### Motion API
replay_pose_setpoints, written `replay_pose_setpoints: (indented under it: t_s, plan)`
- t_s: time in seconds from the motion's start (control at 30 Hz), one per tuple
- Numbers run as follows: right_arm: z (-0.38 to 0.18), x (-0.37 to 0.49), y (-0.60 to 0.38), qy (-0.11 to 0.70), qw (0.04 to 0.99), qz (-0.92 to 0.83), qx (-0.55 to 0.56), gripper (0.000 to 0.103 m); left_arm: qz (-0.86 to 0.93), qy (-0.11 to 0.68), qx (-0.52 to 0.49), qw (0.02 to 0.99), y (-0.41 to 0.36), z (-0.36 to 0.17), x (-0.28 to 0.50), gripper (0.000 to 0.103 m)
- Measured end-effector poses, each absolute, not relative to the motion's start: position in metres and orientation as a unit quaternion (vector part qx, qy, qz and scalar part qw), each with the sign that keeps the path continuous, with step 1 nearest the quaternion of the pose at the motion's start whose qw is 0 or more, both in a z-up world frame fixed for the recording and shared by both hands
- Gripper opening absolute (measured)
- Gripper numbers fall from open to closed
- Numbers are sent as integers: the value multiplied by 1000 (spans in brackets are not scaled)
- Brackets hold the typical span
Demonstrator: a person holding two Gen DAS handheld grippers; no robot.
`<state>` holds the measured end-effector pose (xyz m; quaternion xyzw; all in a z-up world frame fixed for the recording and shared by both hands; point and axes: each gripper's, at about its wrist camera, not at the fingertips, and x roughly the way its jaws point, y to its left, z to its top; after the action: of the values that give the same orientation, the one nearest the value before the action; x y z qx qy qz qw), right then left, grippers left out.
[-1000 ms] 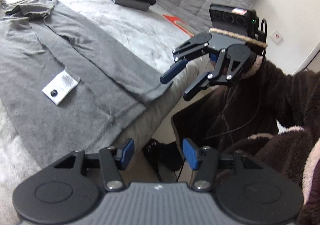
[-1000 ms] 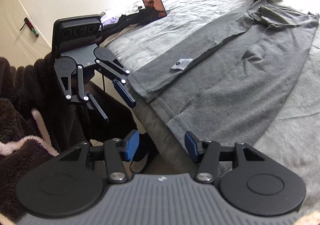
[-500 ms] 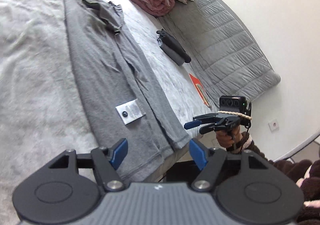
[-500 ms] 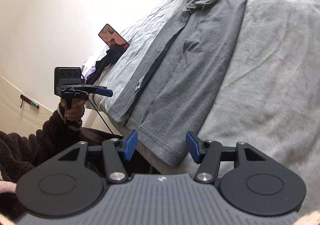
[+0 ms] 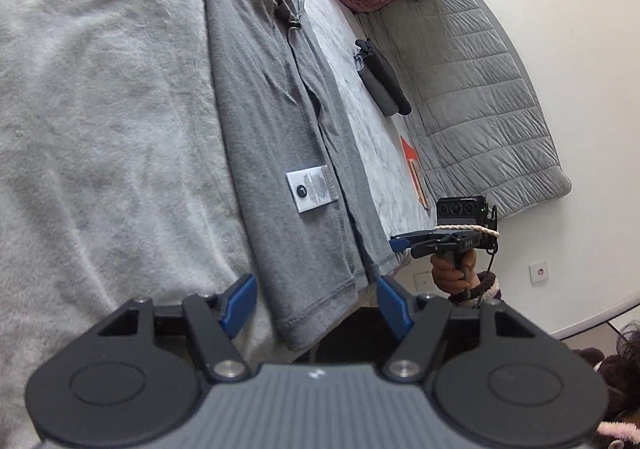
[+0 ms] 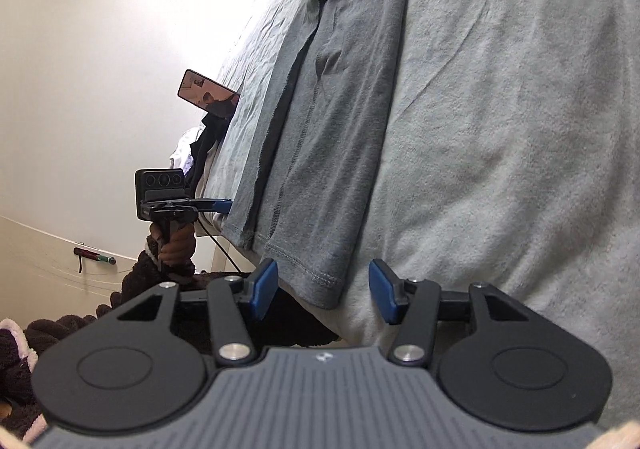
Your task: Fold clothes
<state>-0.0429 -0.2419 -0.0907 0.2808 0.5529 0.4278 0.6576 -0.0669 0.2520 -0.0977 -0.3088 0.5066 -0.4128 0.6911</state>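
Both claws having dropped from beside the bed to the hem of the grey shirt [image 5: 276, 153] lying folded lengthwise on the pale blanket [image 5: 100, 121]; left gripper [image 5: 314, 303] and right gripper [image 6: 322, 291] are closing, pads not yet pinching the hem between them.

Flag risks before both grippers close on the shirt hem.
1. The shirt is folded in layers at the hem; the left gripper, jaws closing around the corner but not yet pressing, may pinch only the top layer.
2. The right gripper, also closing, could catch the blanket beneath.
3. The hem hangs over the bed edge; an uneven lift might undo the fold.
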Motion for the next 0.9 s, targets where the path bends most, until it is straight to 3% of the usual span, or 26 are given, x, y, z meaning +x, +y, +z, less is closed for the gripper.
replay_pose_setpoints:
  t_s: [0.17, 0.4, 0.47, 0.63, 0.9]
  plan:
    - [-91, -38, -229, 563, 647, 435, 274, 52, -416, 515, -315, 680, 246, -103, -66, 60]
    - [-97, -33, -223, 569, 634, 439, 286, 40, -436, 520, -308, 667, 234, -107, -68, 55]
    - [-98, -33, -222, 570, 634, 440, 284, 36, -438, 523, -312, 662, 230, -108, -69, 50]
    - [-101, -32, -220, 573, 627, 435, 298, 26, -436, 535, -322, 648, 220, -111, -68, 22]
    - [-88, -31, -217, 534, 637, 454, 320, 20, -457, 491, -355, 651, 218, -98, -65, 19]
